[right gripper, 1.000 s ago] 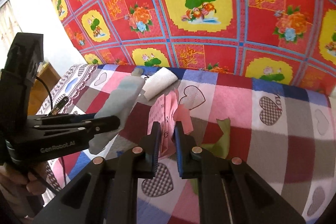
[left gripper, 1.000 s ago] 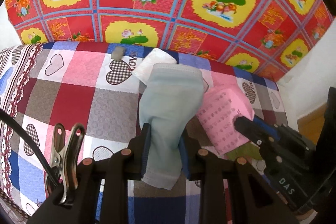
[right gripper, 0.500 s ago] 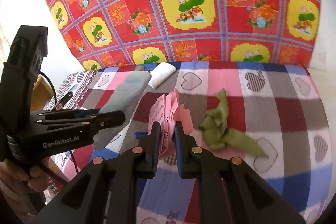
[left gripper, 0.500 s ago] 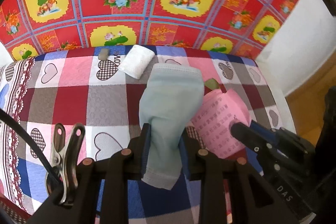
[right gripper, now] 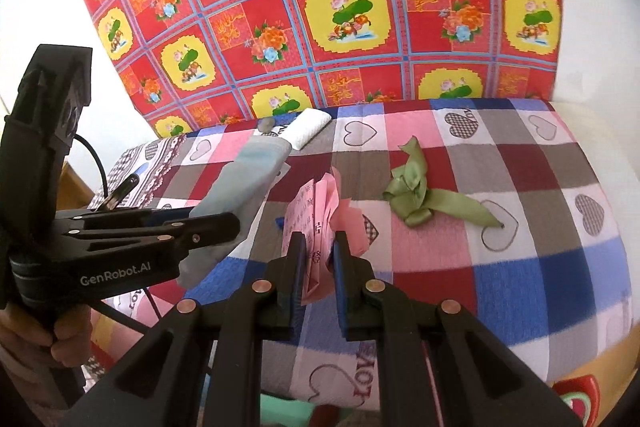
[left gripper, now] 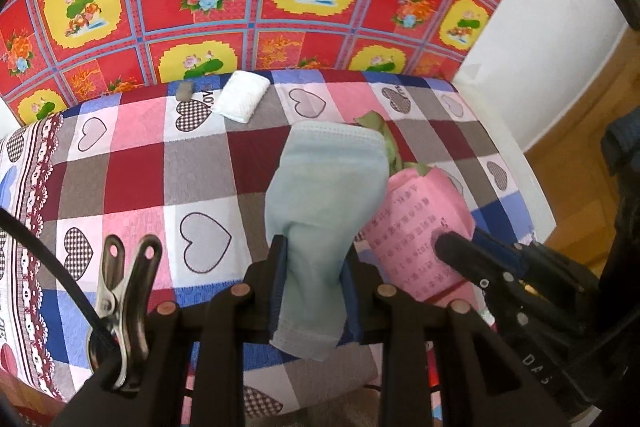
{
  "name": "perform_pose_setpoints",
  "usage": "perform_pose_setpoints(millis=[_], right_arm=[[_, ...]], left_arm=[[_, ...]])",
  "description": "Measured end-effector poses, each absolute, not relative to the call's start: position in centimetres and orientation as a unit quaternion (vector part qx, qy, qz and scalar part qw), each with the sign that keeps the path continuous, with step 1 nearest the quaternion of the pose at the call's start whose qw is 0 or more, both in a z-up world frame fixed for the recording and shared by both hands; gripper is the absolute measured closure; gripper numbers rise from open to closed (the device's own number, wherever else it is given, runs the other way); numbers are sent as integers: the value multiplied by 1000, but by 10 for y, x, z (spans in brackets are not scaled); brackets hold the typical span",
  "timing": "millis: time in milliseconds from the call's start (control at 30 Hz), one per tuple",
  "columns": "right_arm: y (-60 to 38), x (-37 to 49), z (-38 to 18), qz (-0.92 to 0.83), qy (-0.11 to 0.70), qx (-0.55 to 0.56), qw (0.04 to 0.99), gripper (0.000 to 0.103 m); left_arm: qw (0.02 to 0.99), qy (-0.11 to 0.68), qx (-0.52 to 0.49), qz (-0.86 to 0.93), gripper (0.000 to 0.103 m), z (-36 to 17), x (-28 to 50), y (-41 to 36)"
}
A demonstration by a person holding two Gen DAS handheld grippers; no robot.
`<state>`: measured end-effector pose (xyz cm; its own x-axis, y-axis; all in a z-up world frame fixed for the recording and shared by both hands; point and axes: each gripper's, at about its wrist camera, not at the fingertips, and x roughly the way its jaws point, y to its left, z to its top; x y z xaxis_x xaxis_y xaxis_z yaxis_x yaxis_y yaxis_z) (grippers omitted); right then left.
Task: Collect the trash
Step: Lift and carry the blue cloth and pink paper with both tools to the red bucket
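Left wrist view: left gripper (left gripper: 316, 283) pinches a limp blue face mask (left gripper: 324, 203); right gripper (right gripper: 318, 267) pinches folded pink paper (right gripper: 316, 223). Thin bites; either piece could slip free in carrying.

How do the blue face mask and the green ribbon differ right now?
The blue face mask is clamped in the left gripper and lifted off the checked cloth; the green ribbon lies loose on that cloth, ungripped. The mask is a smooth, pale, folded sheet; the ribbon is a narrow, crumpled, knotted strip. Both are soft, limp items.
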<state>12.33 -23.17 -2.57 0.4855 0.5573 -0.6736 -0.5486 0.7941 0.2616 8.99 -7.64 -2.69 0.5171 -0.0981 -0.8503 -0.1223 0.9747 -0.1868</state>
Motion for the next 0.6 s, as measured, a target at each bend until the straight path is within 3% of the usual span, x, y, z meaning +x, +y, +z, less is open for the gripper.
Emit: perform_pose_setpoints(millis=[600], right_arm=[[-262,64,-26,261,381,36,886,89]], left_arm=[[863,496,-83,-51,76,-28,55,-102]])
